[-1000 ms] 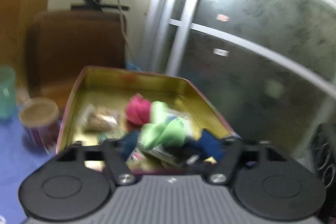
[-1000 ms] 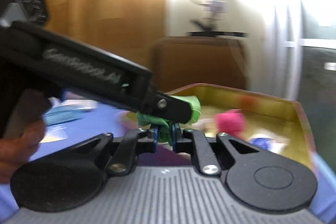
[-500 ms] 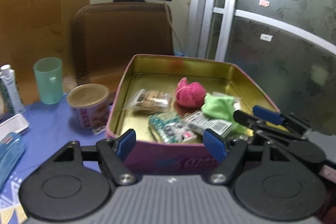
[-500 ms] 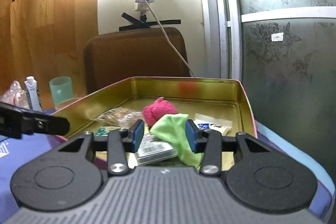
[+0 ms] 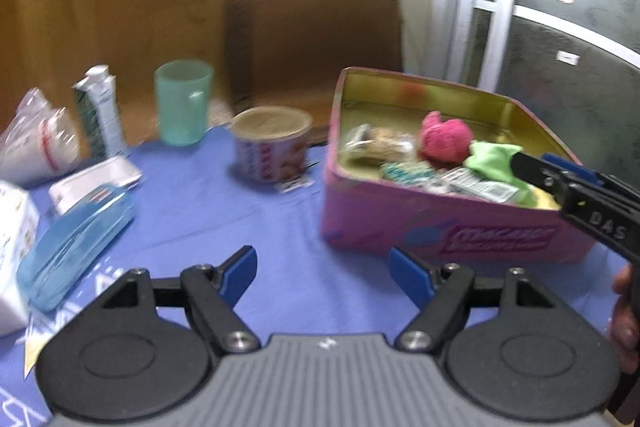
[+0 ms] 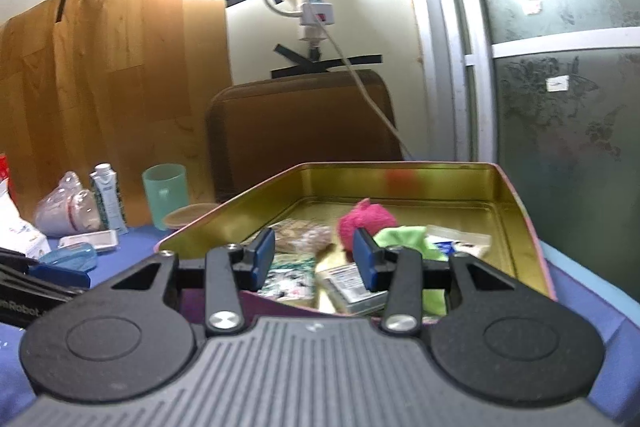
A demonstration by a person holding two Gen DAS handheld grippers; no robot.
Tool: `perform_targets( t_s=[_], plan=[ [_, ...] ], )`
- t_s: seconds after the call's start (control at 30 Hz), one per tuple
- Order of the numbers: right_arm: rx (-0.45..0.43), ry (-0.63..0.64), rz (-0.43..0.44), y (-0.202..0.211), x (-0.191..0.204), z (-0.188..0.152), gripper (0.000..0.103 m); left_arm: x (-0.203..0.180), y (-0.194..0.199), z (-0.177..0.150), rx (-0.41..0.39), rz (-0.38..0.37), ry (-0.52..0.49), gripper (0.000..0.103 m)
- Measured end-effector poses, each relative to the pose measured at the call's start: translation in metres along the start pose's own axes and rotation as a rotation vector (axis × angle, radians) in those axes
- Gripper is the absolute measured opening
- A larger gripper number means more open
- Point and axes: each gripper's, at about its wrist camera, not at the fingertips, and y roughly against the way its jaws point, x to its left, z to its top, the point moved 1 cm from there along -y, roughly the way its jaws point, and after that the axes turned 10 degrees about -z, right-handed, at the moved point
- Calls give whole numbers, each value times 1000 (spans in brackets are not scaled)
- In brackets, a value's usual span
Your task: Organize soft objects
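Observation:
A pink tin box [image 5: 440,231] with a gold inside stands on the blue tablecloth; it also shows in the right wrist view [image 6: 508,195]. In it lie a green cloth [image 5: 492,157] [image 6: 404,237], a pink soft ball [image 5: 444,141] [image 6: 366,221] and several snack packets [image 5: 380,143]. My left gripper [image 5: 322,277] is open and empty, over the cloth in front of the box. My right gripper [image 6: 314,259] is open and empty at the box's near edge; it also shows in the left wrist view [image 5: 560,179], at the box's right side.
Left of the box stand a lidded can [image 5: 272,147], a green cup [image 5: 182,101], a small carton [image 5: 100,107], a plastic bag [image 5: 36,143], a white packet [image 5: 96,177] and a blue case [image 5: 76,233]. A brown chair back [image 5: 316,39] stands behind the table.
My right gripper opened and let the green cloth go into the box. My left gripper drew back and to the left, away from the box, and stays open.

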Motion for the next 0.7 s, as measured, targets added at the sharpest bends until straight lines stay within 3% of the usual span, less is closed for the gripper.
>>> perform_targets(
  t_s=[0.7],
  plan=[
    [27,17,51,5,30,-9,46,49,8,-27,5,138,56,79]
  ],
)
